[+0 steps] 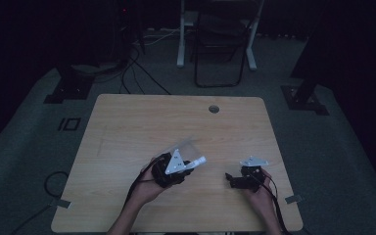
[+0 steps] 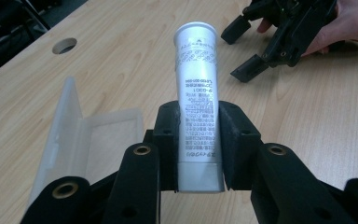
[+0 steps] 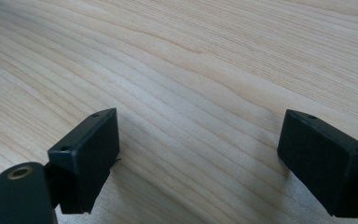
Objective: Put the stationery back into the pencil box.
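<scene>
Left claw [image 2: 198, 140] clamps tube [image 2: 196, 93]; case [image 2: 93, 140] beside.

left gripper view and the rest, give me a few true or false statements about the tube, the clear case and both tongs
1. The left tongs are shut on the silver tube. True.
2. The tube's capped end sits between the jaws. False: the flat crimped end is clamped, and the round end points away over the table.
3. The clear plastic case lies open on the table beside the left tongs. True.
4. The right tongs hold the case lid. False: their jaws stand wide apart over bare wood with nothing between them.
5. The tube lies inside the case. False: it is held in the left tongs, to one side of the case.
</scene>
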A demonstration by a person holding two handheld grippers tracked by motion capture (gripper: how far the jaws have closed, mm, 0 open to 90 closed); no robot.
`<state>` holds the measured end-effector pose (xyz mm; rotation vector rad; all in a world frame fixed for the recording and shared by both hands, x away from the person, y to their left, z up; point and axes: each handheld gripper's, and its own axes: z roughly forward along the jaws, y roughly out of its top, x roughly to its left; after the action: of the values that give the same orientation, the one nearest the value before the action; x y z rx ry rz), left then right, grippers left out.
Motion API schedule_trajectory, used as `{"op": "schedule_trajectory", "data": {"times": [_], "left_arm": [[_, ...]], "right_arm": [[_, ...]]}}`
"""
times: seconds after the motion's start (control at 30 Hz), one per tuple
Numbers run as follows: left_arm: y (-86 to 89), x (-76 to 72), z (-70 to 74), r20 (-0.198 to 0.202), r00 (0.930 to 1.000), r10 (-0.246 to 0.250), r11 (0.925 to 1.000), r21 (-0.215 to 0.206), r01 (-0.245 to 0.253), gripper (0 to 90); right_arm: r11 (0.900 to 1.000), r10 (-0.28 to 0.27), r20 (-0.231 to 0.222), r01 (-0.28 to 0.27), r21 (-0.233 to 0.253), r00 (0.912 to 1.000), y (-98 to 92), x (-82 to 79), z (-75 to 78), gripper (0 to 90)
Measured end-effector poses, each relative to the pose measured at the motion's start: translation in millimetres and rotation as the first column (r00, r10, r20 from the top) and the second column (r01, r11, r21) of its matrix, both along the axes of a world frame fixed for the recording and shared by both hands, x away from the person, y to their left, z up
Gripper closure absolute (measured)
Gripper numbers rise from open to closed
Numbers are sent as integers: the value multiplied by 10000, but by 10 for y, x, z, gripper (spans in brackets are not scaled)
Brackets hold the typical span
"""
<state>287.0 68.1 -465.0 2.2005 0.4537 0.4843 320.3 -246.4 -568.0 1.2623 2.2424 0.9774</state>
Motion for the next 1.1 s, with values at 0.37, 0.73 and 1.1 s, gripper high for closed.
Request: {"op": "schedule_trajectory", "data": {"times": [0.37, 0.73, 1.1], "left_arm": [[30, 32, 30, 75, 9999, 121, 9999, -52, -120, 710], [58, 81, 40, 129, 9995, 289, 9996, -23, -289, 710], [114, 152, 41, 121, 9982, 588, 9983, 21, -589, 710]], "right_arm": [[10000, 2, -1, -2, -1, 10000, 0, 0, 0, 126], [10000, -7, -8, 7, 3, 10000, 0, 0, 1, 126], [10000, -9, -9, 9, 6, 10000, 1, 0, 1, 126]]}}
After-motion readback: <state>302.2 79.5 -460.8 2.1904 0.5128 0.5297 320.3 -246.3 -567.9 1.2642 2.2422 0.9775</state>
